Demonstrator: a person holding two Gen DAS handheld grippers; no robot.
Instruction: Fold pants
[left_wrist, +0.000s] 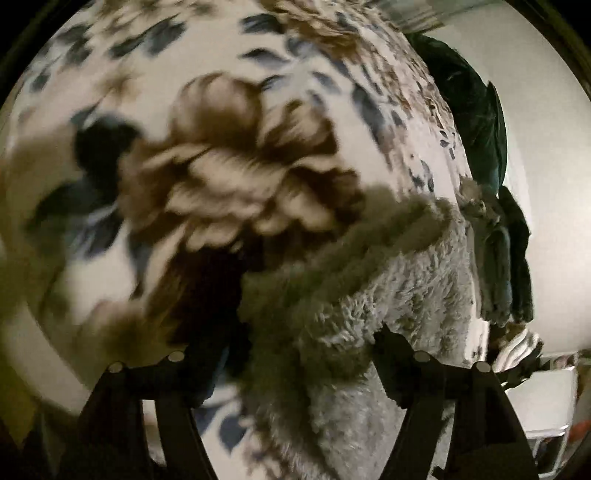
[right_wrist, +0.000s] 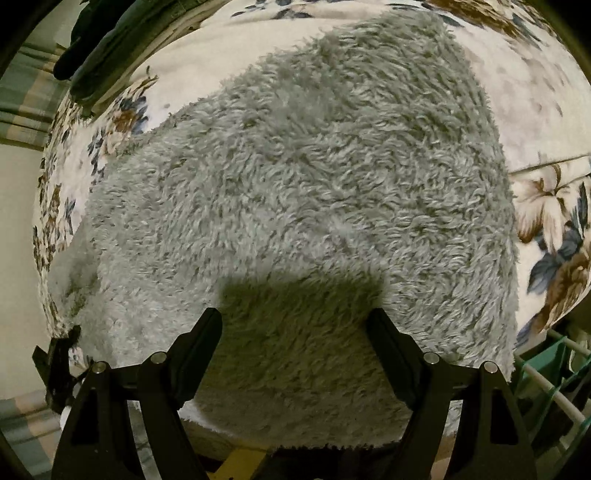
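Note:
The pants (right_wrist: 303, 192) are grey and fluffy and lie spread on a floral blanket (right_wrist: 221, 59). In the right wrist view my right gripper (right_wrist: 295, 332) hovers open just above their near part, jaws wide apart, nothing between them. In the left wrist view the pants (left_wrist: 351, 288) show as a bunched edge at lower right, and the view is blurred by motion. My left gripper (left_wrist: 306, 354) has its jaws apart, with fleece lying between and over them; I cannot tell if the fingers touch it.
Dark green folded clothes (right_wrist: 107, 48) lie at the blanket's far left edge; they also show in the left wrist view (left_wrist: 476, 110). A green rack (right_wrist: 550, 373) stands at lower right beside the bed. A pale wall (left_wrist: 546, 184) lies beyond.

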